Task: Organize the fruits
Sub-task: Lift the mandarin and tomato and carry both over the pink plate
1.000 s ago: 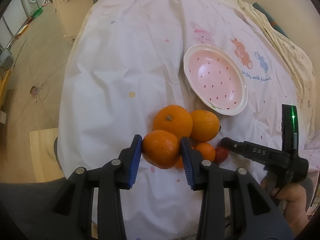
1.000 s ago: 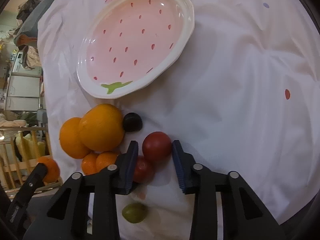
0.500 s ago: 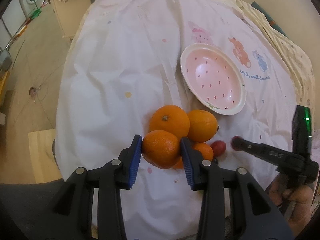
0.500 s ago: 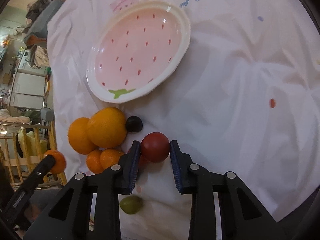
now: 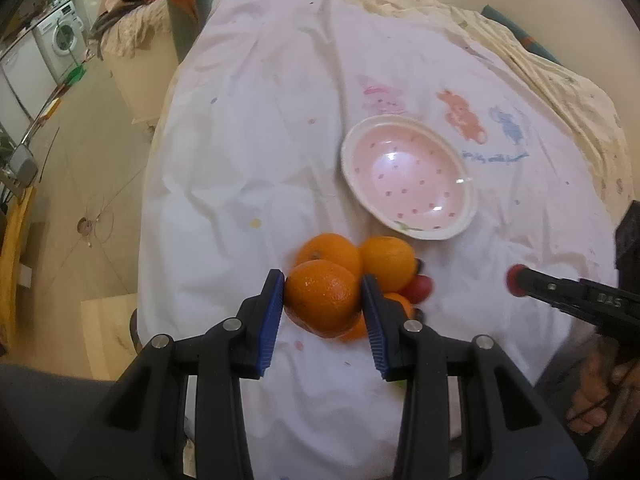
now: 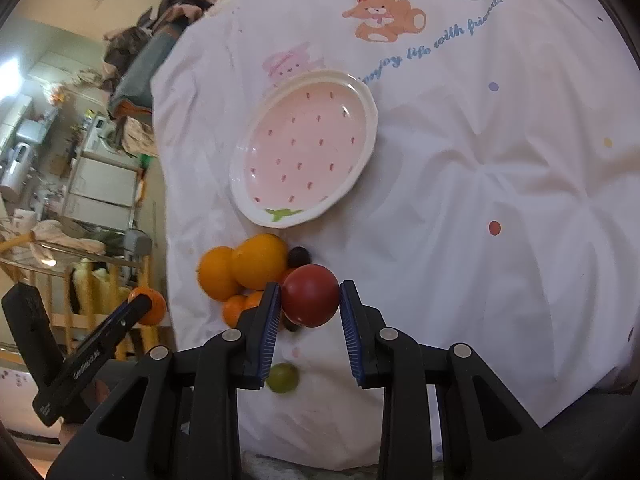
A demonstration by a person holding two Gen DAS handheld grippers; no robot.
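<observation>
Between left tongs (image 5: 323, 305), orange (image 5: 322, 303)

Soft, warm indoor light — a specular glare spot on the pink plate (image 5: 408, 178); strong fisheye bending and dark vignetting at edges, with slight motion blur.

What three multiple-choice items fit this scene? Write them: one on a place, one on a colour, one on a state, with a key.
1. Where does the green fruit lie?
A. in the plate
B. on the white sheet, nearest the camera
C. on top of the oranges

2. What colour is the fruit in the right gripper?
A. red
B. yellow
C. purple

3. What is the state of the plate?
A. full of oranges
B. upside down
C. empty

Key: 1 B, it sits alone on the sheet, below the pile. 2 A, a red fruit sits between the pads. 3 C, only its pink speckled inside shows.
</observation>
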